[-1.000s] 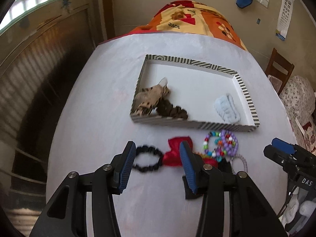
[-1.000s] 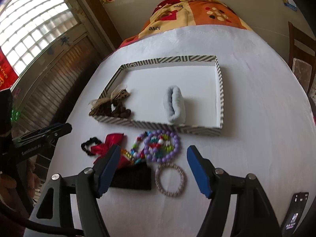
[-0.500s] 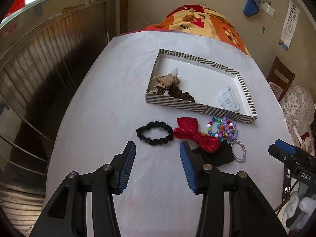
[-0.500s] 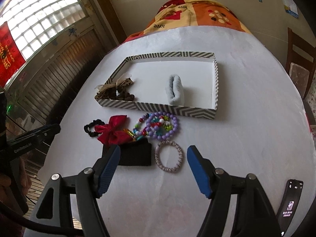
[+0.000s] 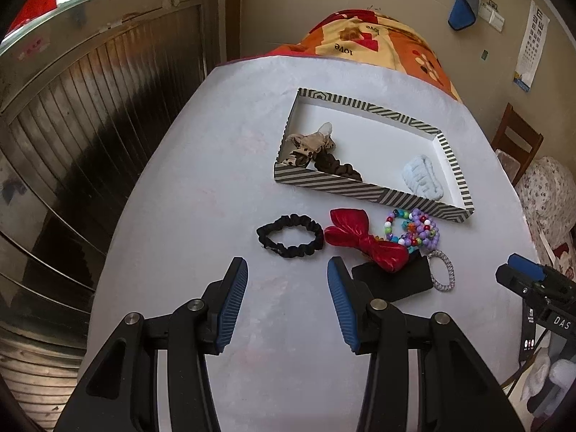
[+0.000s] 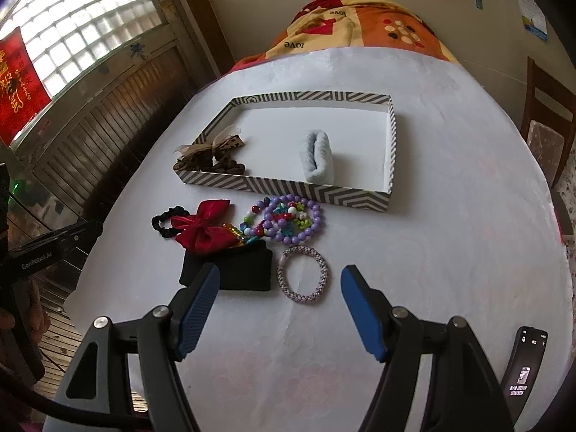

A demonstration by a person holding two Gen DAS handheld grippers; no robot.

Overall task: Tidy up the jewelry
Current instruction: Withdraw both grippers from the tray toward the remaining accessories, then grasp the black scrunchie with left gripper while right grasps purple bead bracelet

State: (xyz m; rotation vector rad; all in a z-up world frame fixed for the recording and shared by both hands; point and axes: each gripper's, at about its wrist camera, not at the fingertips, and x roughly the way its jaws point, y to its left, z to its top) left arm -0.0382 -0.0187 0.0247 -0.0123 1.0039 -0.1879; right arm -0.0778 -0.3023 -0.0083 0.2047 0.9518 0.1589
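Fabric and beads mostly, all light stuff, nothing stiff except maybe the clip under the red bow [image 6: 204,230]. Striped tray [image 6: 288,187] sits centre of the right wrist frame on the white table [image 6: 450,216]; already inside it are a leopard-print tie [image 6: 216,147], a brown scrunchie [image 6: 230,167] at its left end, and a pale blue scrunchie [image 6: 317,160] mid-tray. Loose pieces lie just below the tray's near wall: black scrunchie [image 5: 290,235] at centre of the left wrist frame, the bow touching it on the right, purple bead bracelet [image 6: 292,224] tangled with a multicolour bead strand [image 6: 252,221], a black pouch [image 6: 230,270] partly under the bow, and a braided bangle [image 6: 303,275] beside the pouch. My left gripper [image 5: 287,300] hangs spread wide, nothing in it, below the black scrunchie. Right gripper [image 6: 280,309] likewise wide and bare, the bangle just above its gap. My read: scrunchies will squash, so pinch across one side of the ring. Beads look slippery and may roll or drag their neighbour, so grip the strand crosswise at a free edge. The bangle lies flat, so I would catch one arc.
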